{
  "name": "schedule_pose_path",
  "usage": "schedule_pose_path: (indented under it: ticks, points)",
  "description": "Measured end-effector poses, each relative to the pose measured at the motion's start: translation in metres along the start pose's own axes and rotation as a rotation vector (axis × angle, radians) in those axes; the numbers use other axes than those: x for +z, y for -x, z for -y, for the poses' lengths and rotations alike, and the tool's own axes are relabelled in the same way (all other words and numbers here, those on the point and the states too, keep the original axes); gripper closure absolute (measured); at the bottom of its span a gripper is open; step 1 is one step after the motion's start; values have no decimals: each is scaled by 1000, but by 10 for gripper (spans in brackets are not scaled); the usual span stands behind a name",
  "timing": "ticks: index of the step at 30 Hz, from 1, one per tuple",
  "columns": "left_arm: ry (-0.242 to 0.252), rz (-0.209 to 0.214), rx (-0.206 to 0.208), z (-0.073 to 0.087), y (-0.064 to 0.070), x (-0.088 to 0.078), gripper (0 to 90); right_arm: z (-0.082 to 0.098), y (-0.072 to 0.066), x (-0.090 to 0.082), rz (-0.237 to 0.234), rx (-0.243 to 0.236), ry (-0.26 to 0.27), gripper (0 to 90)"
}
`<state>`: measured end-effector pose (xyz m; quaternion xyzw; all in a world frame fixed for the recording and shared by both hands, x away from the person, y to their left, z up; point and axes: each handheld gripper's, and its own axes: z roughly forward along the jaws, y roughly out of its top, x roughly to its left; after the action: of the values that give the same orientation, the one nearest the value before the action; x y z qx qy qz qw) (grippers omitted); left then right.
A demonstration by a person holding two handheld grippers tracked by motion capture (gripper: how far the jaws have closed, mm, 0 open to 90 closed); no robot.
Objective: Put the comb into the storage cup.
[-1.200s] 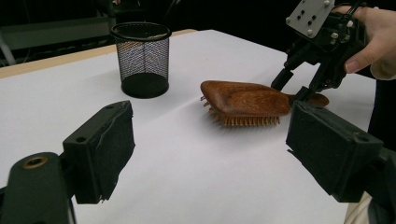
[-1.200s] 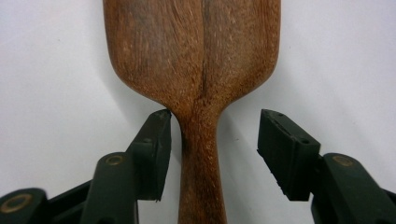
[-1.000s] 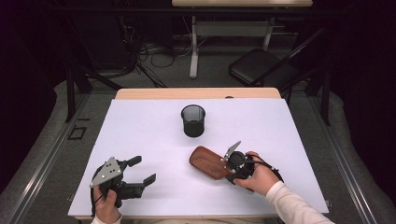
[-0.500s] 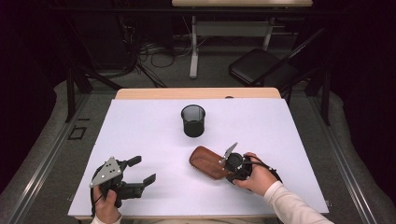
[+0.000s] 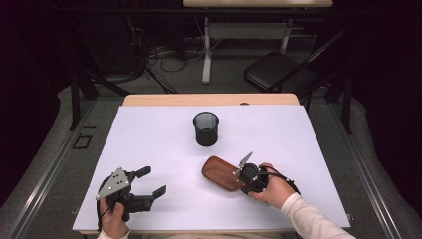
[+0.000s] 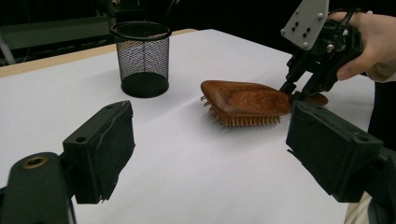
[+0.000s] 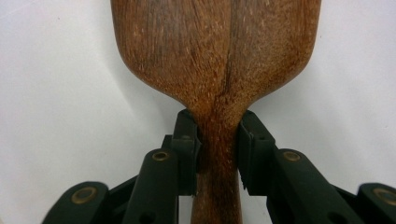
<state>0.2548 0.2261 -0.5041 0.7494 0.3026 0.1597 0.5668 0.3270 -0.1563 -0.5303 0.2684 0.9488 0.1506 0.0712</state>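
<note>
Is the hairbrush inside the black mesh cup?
No, the wooden hairbrush lies bristles-down on the white table, beside the mesh cup and apart from it.

The hairbrush (image 6: pixel 245 98) is showing grained brown wood with a soft sheen; the cup (image 6: pixel 142 58) is looking like black wire mesh; the table cover (image 5: pixel 149 134) is appearing smooth, matt white.

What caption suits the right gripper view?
Right gripper, black jaws just closing on the neck of a brown wooden hairbrush lying on the white table.
</note>
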Motion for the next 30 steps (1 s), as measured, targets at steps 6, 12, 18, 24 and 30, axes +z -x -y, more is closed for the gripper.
schedule_pose_path:
  ticks: [6,12,18,24,30]
  points:
    - [0,0,-1,0,0,0,152,1,1,0,-9,2,6,721]
    - [1,0,-3,0,0,0,152,1,0,0,2,-5,3,722]
    - [0,1,-2,0,0,0,152,1,0,0,-1,-4,9,721]
    - [0,0,-2,0,0,0,152,1,1,-1,-4,-6,11,723]
    - [-2,-3,-1,0,0,0,152,1,-1,-2,6,-12,13,725]
